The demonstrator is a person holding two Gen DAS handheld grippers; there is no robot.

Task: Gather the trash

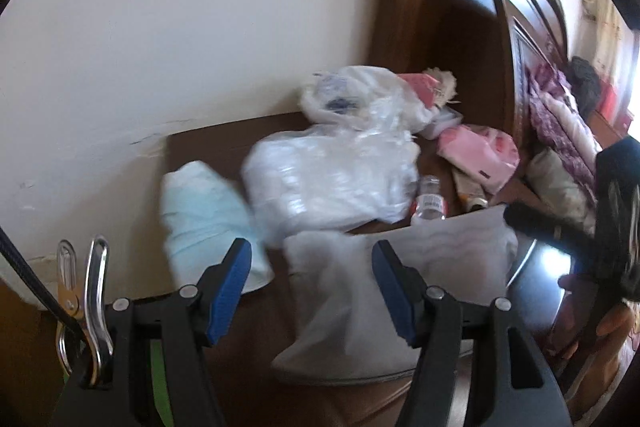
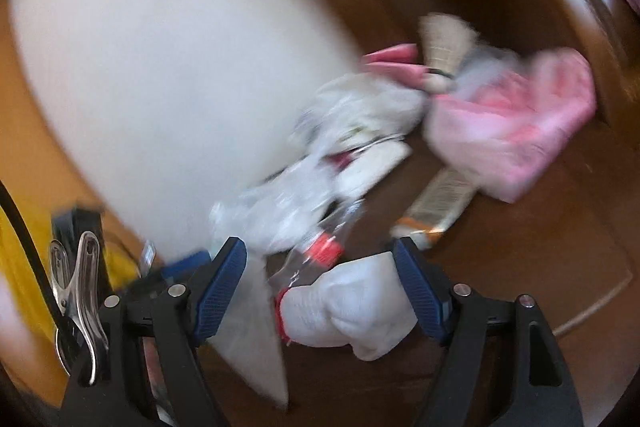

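Trash litters a brown wooden top (image 1: 208,147) against a white wall. My left gripper (image 1: 312,279) is open above a limp grey-white bag (image 1: 344,307); its pads do not press on it. Beyond lie a clear plastic bundle (image 1: 328,175), a light blue pack (image 1: 204,215) and a small bottle (image 1: 430,203). My right gripper (image 2: 320,283) is open, with a crumpled white wad (image 2: 352,311) lying between its fingers, ungripped. Just ahead of it is the red-capped bottle (image 2: 324,247), with clear bags (image 2: 280,211) beyond. The right wrist view is blurred.
A pink pack (image 1: 476,151) and a tube (image 1: 472,193) lie right of the bundle; both also show as the pink pack (image 2: 516,123) and tube (image 2: 436,203). A dark wooden headboard (image 1: 460,27) stands behind, bedding (image 1: 560,123) at right. A hand (image 1: 616,319) holds a dark blurred device.
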